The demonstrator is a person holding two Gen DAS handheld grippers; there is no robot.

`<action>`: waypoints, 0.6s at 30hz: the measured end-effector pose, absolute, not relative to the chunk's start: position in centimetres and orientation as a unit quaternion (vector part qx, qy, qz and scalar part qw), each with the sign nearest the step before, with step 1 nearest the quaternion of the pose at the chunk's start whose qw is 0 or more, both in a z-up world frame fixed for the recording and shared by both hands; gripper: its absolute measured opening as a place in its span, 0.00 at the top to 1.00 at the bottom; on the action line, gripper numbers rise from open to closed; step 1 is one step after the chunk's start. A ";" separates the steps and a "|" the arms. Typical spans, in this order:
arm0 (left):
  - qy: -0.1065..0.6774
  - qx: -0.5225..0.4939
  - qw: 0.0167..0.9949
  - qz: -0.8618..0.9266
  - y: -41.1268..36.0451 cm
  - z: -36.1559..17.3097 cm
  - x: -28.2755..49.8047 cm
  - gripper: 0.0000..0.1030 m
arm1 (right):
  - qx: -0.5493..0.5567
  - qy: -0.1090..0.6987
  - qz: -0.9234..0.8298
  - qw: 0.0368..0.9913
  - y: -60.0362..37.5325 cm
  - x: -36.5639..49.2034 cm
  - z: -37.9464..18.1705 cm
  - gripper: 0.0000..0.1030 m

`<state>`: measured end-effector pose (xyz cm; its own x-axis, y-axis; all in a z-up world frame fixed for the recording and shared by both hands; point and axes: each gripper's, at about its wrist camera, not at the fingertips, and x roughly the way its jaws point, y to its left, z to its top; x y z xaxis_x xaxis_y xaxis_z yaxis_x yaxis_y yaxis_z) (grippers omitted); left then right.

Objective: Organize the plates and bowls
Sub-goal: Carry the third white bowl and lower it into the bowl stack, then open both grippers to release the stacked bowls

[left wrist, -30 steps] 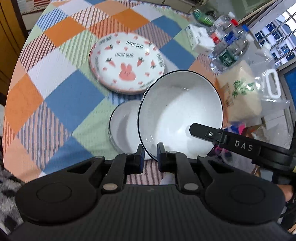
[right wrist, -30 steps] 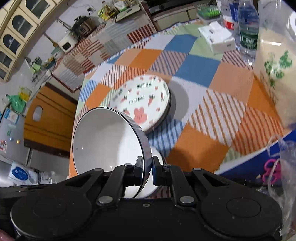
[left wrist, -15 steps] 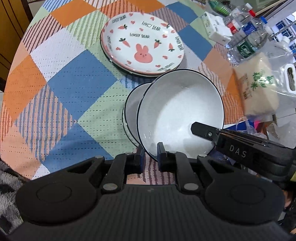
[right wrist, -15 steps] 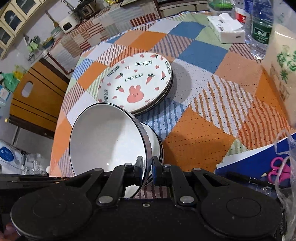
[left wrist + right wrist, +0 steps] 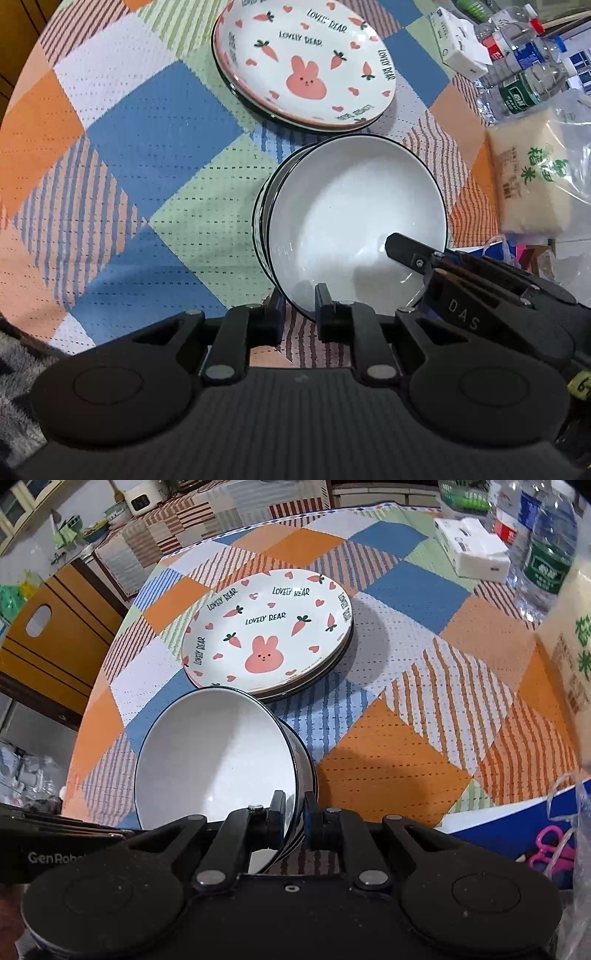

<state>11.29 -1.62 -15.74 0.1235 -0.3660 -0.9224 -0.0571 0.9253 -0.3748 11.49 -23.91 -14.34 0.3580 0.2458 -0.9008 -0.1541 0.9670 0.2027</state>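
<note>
Left gripper was clamped on the near rim of a white ceramic bowl with a thin black rim, and right gripper was clamped on the opposite rim of that bowl, both jaws pinched tight on the wall. The bowl sat tilted, nested partly into another bowl of the same kind on the round table's checked orange, blue and green cloth. Just beyond lay a stack of white plates with a pink rabbit and carrots print, near the bowls, with plastic water bottles further right.
</note>
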 end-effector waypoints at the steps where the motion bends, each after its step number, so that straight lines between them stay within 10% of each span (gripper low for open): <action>1: 0.654 -0.164 0.731 -0.106 -1.5 -15.9 11.3 0.87 | 0.037 0.553 0.122 0.823 -23.8 11.5 -14.4 0.87; 18: 0.632 -0.170 0.747 -0.118 -0.7 -14.3 10.2 0.83 | 0.005 0.549 0.129 0.826 -23.7 11.0 -13.8 0.81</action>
